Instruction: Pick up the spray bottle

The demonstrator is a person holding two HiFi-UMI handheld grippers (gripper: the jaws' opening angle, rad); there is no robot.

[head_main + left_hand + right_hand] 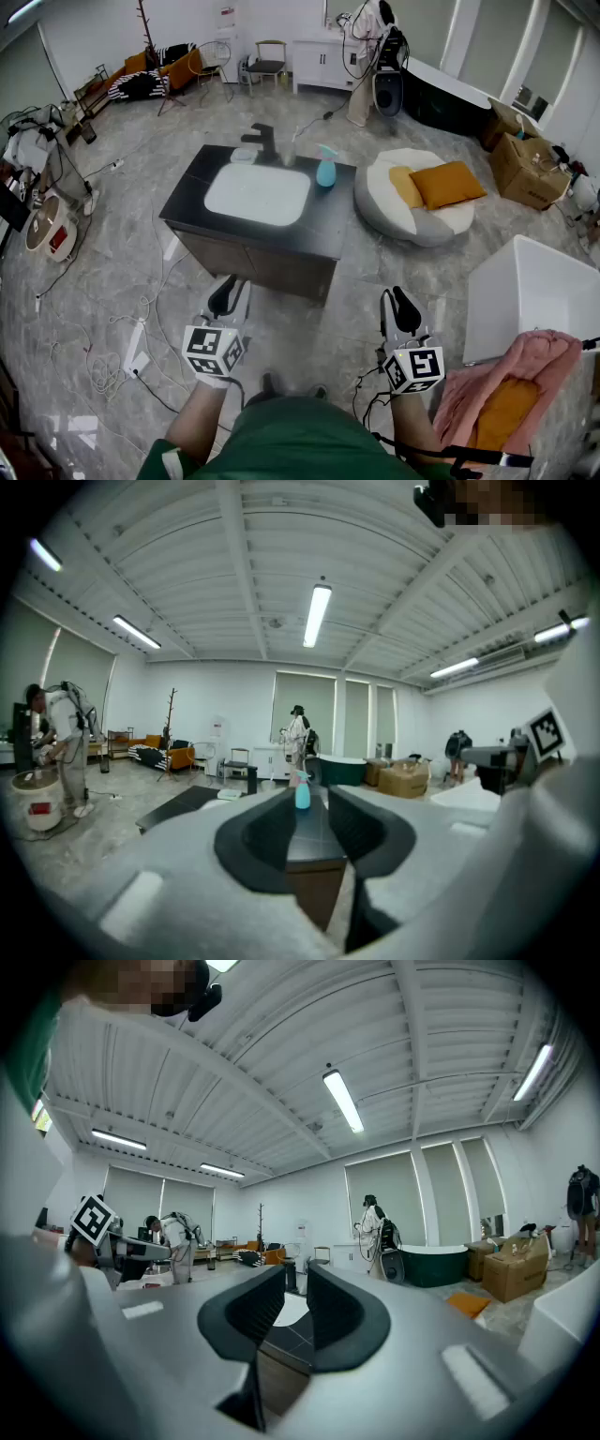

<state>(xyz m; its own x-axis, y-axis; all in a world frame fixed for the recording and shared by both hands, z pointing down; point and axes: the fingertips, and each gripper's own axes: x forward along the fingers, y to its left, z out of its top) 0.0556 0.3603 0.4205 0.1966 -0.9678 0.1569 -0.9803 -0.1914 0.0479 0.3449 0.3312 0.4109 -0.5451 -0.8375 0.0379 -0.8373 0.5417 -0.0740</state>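
— What's around, biggest first?

— A grey marble floor (112,234) with cables (141,309) strewn at nine o'clock. Dead ahead, at twelve, stands a dark bench (309,234) with a white basin (258,194) sunk in its top. A white tub (525,281) sits at three o'clock with a pink cloth (539,361) over its near corner. A round floor cushion (394,211) lies at two, just beside the bench.

— And the spray bottle?

— The teal spray bottle (325,169) stands upright on the bench's far edge, at the basin's two o'clock. A black faucet (262,141) rises at its ten, apart from it. The basin and the bench's near edge lie between it and both grippers.

— The grippers?

— The left gripper (228,295) and right gripper (401,307) hang low before the bench, well short of the bottle. Each one's jaws stand narrowly apart, gripping nothing.
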